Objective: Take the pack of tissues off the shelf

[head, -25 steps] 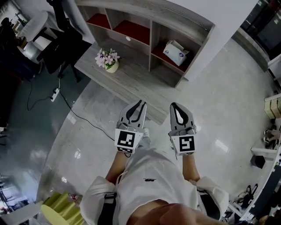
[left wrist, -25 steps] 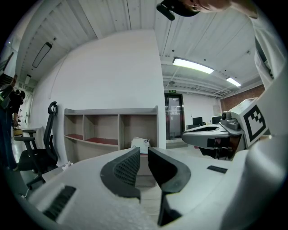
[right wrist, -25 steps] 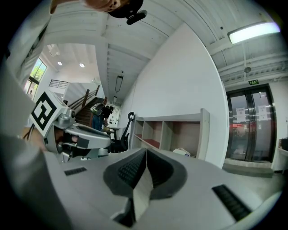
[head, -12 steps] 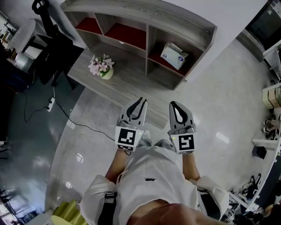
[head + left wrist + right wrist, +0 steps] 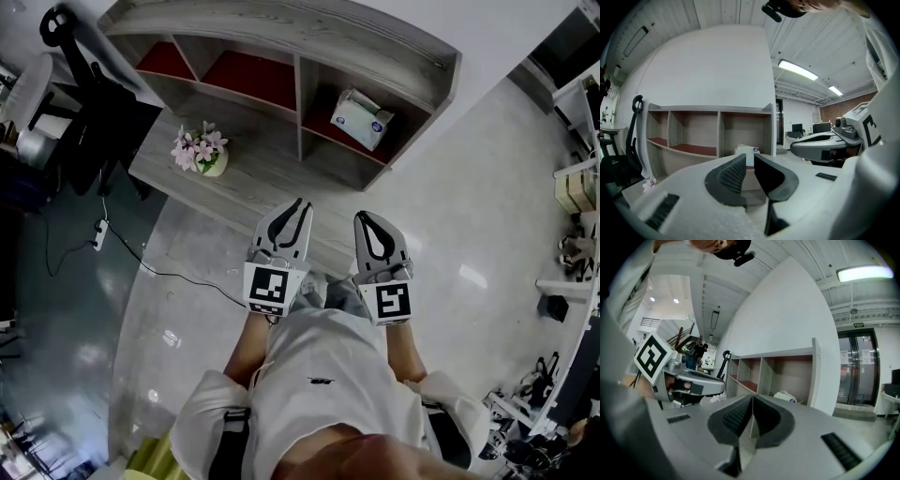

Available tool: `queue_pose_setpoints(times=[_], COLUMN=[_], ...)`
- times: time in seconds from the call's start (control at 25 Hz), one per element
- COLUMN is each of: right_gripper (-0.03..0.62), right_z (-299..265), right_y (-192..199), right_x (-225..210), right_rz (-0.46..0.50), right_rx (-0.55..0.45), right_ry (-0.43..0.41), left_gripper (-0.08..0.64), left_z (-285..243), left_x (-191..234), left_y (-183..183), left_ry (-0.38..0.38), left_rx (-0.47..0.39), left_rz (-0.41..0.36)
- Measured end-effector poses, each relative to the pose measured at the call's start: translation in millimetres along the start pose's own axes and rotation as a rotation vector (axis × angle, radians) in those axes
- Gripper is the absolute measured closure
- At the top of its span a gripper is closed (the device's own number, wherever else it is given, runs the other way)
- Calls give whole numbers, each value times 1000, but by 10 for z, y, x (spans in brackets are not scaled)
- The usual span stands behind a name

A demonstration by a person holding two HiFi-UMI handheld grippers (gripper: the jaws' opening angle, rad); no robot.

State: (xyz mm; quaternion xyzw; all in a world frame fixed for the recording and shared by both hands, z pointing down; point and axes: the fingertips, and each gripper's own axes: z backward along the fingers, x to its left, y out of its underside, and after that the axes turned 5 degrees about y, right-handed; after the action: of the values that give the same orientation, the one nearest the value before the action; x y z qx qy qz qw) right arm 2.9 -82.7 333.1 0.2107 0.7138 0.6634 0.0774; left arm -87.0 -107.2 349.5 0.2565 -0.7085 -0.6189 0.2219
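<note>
Jaws of the left gripper (image 5: 298, 204) stand a crack apart, holding nothing; those of the right gripper (image 5: 362, 217) are pressed together, also holding nothing. Both hang well short of the shelf (image 5: 281, 28), whose rightmost compartment holds the tissues (image 5: 361, 118).

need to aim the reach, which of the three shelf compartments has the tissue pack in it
The rightmost compartment in the head view: the pack of tissues lies on its red floor, while the other two hold no pack.
</note>
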Motion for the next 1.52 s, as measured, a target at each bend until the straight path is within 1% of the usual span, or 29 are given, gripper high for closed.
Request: queue_pose_setpoints(times=[0.32, 0.76, 1.52], right_gripper=[566, 565, 566], right_z=[-262, -591, -1086], right_y=[135, 288, 528], right_x=[-155, -338, -558], right_rz=[-19, -34, -77], right_rx=[3, 28, 64], right_ry=[-20, -54, -57], left_gripper=[515, 515, 515], left_z=[-356, -809, -1435], left_x=[104, 253, 527], left_y=[0, 106, 323], left_ry=[0, -7, 10], left_rx=[-8, 17, 65], left_rz=[-12, -8, 1])
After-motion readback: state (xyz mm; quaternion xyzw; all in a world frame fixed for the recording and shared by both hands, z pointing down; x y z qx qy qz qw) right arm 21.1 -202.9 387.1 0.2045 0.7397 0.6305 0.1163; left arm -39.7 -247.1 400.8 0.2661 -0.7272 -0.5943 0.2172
